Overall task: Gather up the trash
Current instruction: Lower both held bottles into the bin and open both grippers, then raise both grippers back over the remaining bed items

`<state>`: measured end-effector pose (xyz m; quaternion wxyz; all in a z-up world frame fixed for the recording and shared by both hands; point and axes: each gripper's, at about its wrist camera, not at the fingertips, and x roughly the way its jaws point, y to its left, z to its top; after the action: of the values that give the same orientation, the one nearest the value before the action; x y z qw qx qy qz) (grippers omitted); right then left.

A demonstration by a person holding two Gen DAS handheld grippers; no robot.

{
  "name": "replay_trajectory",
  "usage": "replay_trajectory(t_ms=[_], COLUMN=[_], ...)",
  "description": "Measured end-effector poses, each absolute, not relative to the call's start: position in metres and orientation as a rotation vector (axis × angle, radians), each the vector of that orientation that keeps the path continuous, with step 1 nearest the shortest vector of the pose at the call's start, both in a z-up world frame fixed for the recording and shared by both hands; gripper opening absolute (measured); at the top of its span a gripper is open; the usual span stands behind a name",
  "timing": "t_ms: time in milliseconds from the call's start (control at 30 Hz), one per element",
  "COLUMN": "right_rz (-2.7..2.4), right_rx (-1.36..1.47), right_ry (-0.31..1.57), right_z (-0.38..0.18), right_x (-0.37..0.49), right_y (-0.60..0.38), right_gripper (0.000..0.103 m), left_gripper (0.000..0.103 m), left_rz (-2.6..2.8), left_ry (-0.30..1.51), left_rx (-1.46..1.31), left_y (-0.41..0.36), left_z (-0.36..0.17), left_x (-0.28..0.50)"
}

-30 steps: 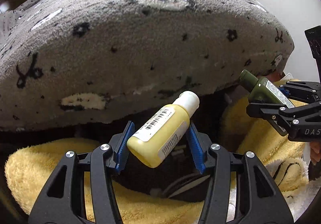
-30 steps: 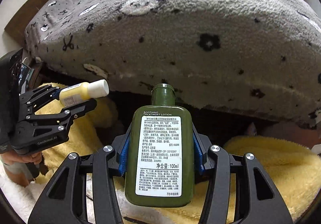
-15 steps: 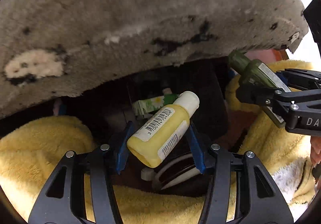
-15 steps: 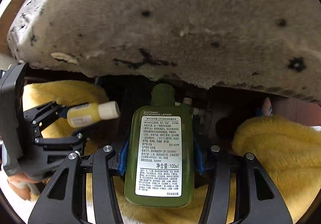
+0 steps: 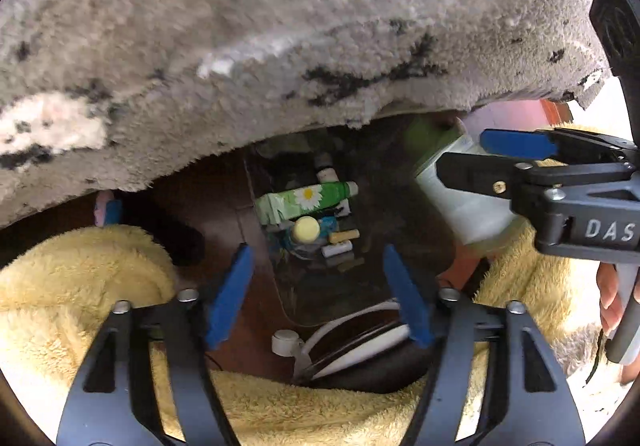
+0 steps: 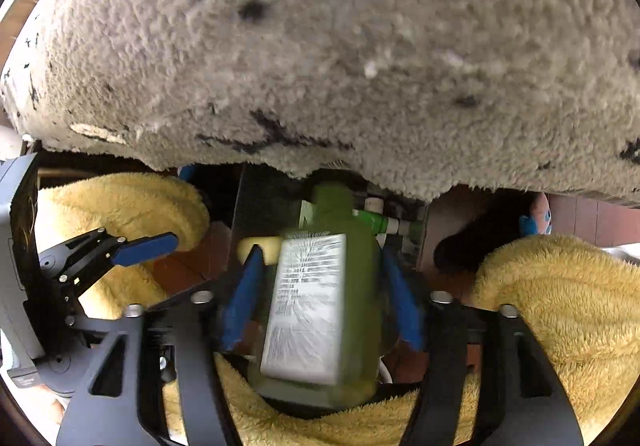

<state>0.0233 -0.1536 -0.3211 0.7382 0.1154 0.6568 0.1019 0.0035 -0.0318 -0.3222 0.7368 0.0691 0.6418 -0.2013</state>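
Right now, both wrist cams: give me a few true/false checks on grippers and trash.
1. The left gripper holds nothing. True.
2. The right gripper clamps the green bottle. False: its jaws stand wider than the blurred bottle, with a gap on each side.
3. A daisy tube lies among the trash beyond the left gripper. True.
4. The towel is blue. False: it is yellow.
5. A grey blanket hangs over the trash. True.
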Motion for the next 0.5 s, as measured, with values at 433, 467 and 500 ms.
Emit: replay_trajectory(t_ms=[433,467,500], right_rz=[0.165,0.161,0.158], right_rx=[0.231,0.223,0.217], right_ry=[1.218,1.198,1.181], right_z=[-0.259,-0.252,-0.246], right_x=[0.021,0.019,0.017], right_y=[-0.182,-0.185,-0.186], right_gripper=[0.096,0.097,0.097], left_gripper=[0.095,0.095,0.095], left_rz=[-0.424,-0.426,-0.428], left_ry=[1.221,1.202,1.184], left_rx=[0.127,0.121,0.117], left_y=[-0.021,-0.02,-0.021], left_z=[-0.255,-0.247,-0.239], left_x=[0.0,0.0,0.001])
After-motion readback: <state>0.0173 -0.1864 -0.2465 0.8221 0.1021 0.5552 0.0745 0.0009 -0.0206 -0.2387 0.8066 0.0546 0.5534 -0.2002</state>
